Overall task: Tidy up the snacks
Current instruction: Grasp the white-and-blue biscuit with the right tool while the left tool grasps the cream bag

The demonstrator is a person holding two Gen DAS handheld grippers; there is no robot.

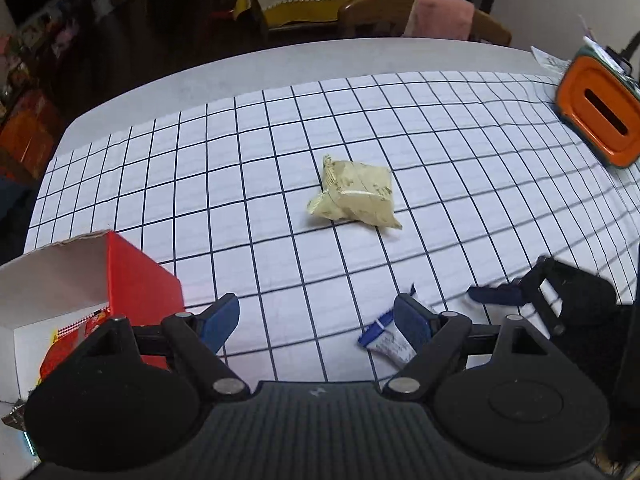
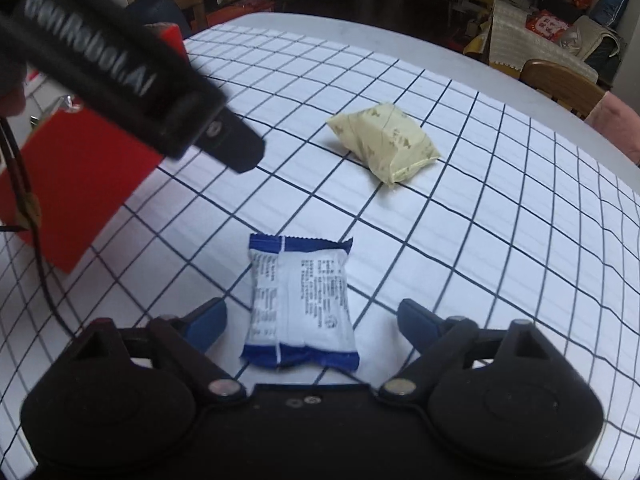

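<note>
A white and blue snack packet (image 2: pixel 301 304) lies flat on the checked cloth, between the spread fingers of my right gripper (image 2: pixel 310 322), which is open and hovers around its near end. The packet also shows in the left wrist view (image 1: pixel 386 340), partly behind one finger. A pale yellow snack bag (image 1: pixel 354 196) lies at mid table, also in the right wrist view (image 2: pixel 386 142). My left gripper (image 1: pixel 316 320) is open and empty. A red box (image 1: pixel 140 280) with an open white inside stands at its left, with snacks in it.
An orange and green container (image 1: pixel 600 120) stands at the right table edge. Wooden chairs (image 1: pixel 384 14) stand beyond the far edge. The left gripper's body (image 2: pixel 120 76) crosses the upper left of the right wrist view, above the red box (image 2: pixel 80 184).
</note>
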